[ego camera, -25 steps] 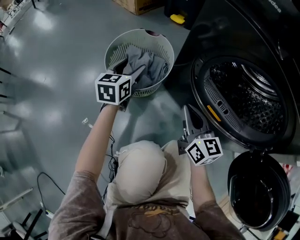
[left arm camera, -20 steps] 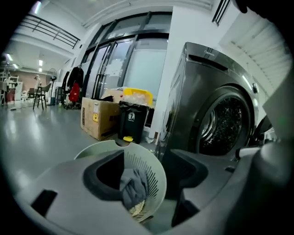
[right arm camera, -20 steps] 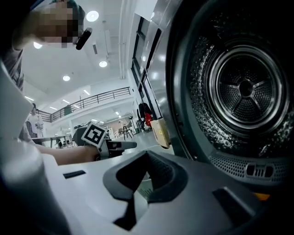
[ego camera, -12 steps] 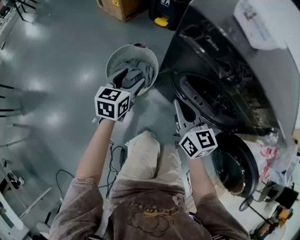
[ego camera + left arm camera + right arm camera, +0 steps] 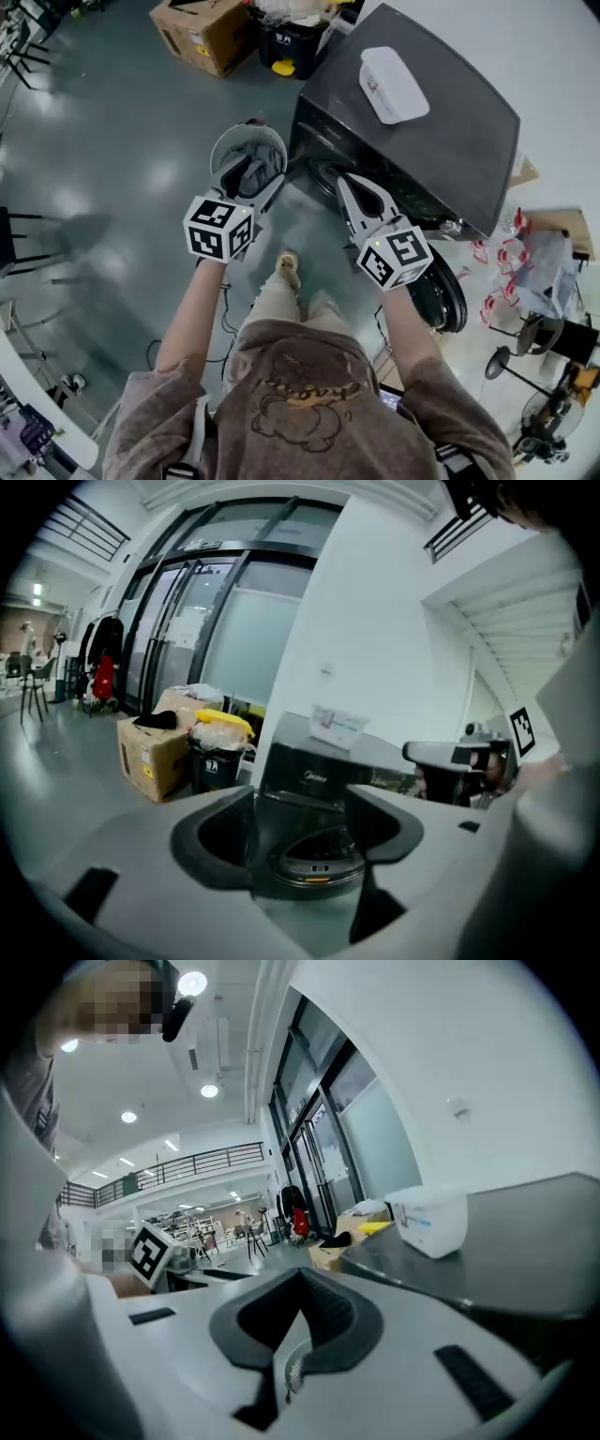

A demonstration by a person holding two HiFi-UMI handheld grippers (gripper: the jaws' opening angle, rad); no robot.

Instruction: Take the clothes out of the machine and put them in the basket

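Standing clear, we hold both tools empty: left tool point(image 5: 300, 808) spread, right tool point(image 5: 300, 1277) pressed together. Grey clothes point(image 5: 271, 160) lie in the round pale slatted basket point(image 5: 223, 140) beside the black front-loading washing machine point(image 5: 422, 131), so unloading seems finished.

machine point(image 5: 412, 141) 1 | basket point(image 5: 217, 148) 1 | cardboard box point(image 5: 202, 33) 1 | left tool point(image 5: 255, 174), right tool point(image 5: 343, 181) 2

The pale round slatted plastic basket point(image 5: 246, 127) stands on the floor point(image 5: 112, 141) just left of the dark front-loading washing machine point(image 5: 422, 141), with grey clothes point(image 5: 270, 159) in it. A white lidded plastic box point(image 5: 394, 84) lies on the machine, and a brown cardboard box point(image 5: 199, 36) sits far behind the basket.
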